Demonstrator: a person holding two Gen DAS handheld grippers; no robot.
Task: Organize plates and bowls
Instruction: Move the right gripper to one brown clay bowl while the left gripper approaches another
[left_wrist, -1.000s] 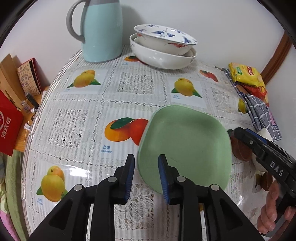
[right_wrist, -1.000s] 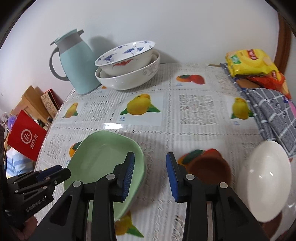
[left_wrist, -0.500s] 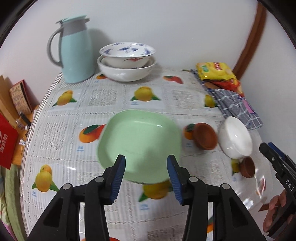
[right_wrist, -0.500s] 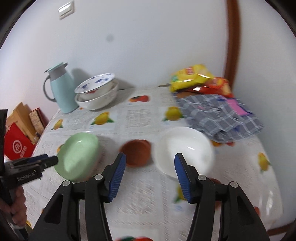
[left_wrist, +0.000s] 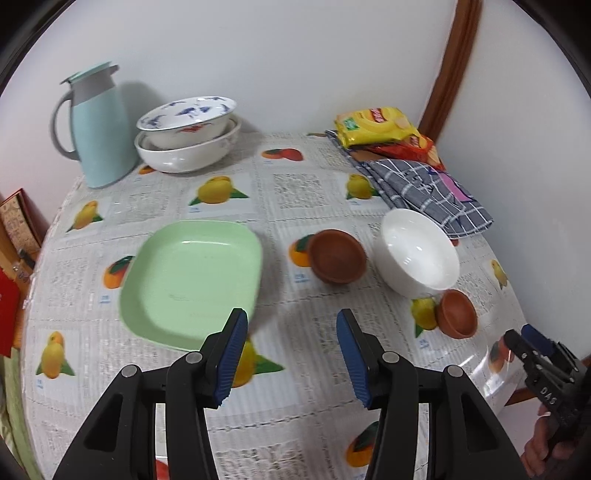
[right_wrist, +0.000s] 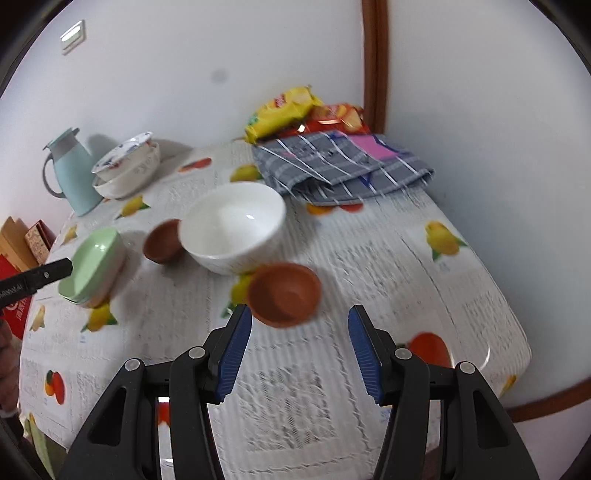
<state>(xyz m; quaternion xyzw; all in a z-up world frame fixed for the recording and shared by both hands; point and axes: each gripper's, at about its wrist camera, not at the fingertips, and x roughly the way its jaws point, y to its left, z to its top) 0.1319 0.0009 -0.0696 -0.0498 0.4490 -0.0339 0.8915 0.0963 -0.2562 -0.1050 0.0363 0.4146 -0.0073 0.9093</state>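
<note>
Your left gripper (left_wrist: 291, 354) hangs wide open and empty over bare cloth at the table's (left_wrist: 295, 424) near edge, just beside the green plate (left_wrist: 190, 280). Your right gripper (right_wrist: 300, 347), equally spread and holding nothing, faces the small brown bowl (right_wrist: 283, 294), which sits against the white bowl (right_wrist: 233, 227). A second brown bowl (left_wrist: 337, 255) sits between plate and white bowl.

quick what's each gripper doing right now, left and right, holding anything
Left gripper: open, holding nothing, above the table near the green plate.
Right gripper: open, holding nothing, just short of the small brown bowl.
</note>
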